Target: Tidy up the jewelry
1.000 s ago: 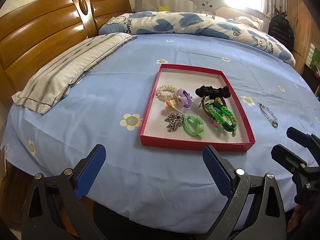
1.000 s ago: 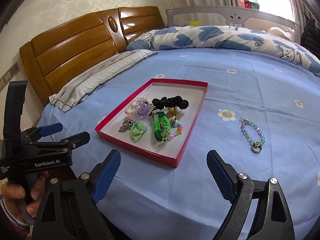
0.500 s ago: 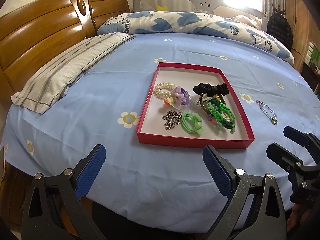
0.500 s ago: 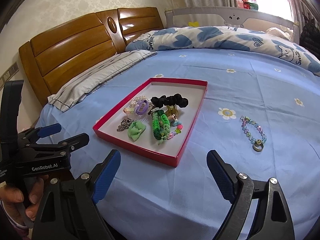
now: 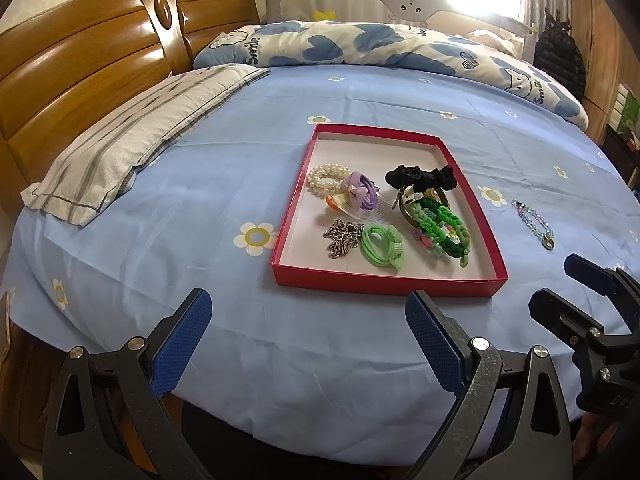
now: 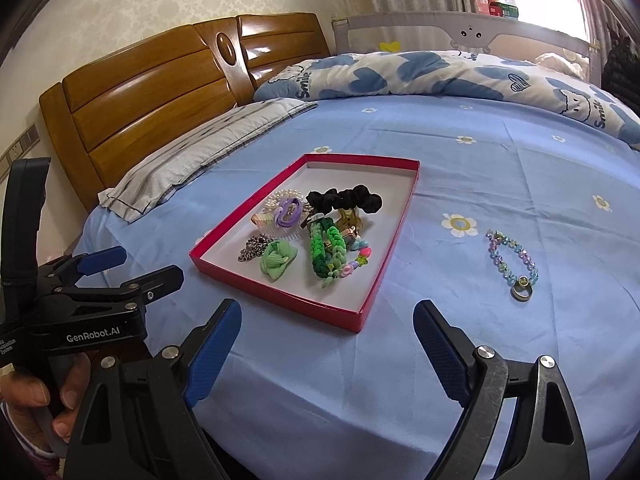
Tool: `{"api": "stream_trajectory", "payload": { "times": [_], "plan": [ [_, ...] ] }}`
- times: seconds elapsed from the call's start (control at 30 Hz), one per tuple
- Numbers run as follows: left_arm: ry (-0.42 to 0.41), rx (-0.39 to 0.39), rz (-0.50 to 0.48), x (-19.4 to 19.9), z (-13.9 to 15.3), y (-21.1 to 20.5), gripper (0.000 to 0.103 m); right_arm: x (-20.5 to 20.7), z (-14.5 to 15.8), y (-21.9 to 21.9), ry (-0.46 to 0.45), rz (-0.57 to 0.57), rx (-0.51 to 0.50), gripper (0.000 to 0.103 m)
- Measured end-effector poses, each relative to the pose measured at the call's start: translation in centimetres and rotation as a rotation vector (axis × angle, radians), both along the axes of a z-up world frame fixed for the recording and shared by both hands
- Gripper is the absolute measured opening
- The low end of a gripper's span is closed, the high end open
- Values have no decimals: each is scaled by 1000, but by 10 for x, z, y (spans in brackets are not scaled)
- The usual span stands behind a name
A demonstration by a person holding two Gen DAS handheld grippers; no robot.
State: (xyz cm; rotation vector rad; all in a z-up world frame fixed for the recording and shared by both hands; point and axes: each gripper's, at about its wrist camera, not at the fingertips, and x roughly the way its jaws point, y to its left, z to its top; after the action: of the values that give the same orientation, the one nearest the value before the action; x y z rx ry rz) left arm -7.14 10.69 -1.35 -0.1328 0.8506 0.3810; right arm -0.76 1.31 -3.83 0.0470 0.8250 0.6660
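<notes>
A red tray [image 5: 288, 216] [image 6: 384, 264] lies on the blue bed sheet. It holds a pearl bracelet [image 5: 325, 174], a purple hair tie [image 5: 360, 192], a black scrunchie [image 5: 420, 176], a silver chain [image 5: 340, 236], a light green hair tie [image 5: 382, 246] and green braided bands [image 5: 444, 228]. A beaded bracelet with a ring [image 5: 534, 222] [image 6: 512, 258] lies on the sheet right of the tray. My left gripper [image 5: 308, 340] is open and empty near the bed's front edge. My right gripper [image 6: 328, 340] is open and empty, short of the tray and the bracelet.
A striped grey pillow [image 5: 132, 140] lies at the left by the wooden headboard [image 5: 80, 68]. A blue and white quilt [image 5: 400, 48] lies along the far side. The bed edge drops off just in front of both grippers.
Both grippers have drawn back and lifted slightly, so the tray and bracelet sit a little farther up in view. Both stay open and empty.
</notes>
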Motion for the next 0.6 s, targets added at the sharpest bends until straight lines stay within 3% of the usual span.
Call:
{"api": "stream_trajectory", "payload": {
  "times": [0.6],
  "plan": [
    [1, 20, -5, 1, 2, -3, 98, 1, 1, 4, -3, 7, 2, 90]
  ]
}}
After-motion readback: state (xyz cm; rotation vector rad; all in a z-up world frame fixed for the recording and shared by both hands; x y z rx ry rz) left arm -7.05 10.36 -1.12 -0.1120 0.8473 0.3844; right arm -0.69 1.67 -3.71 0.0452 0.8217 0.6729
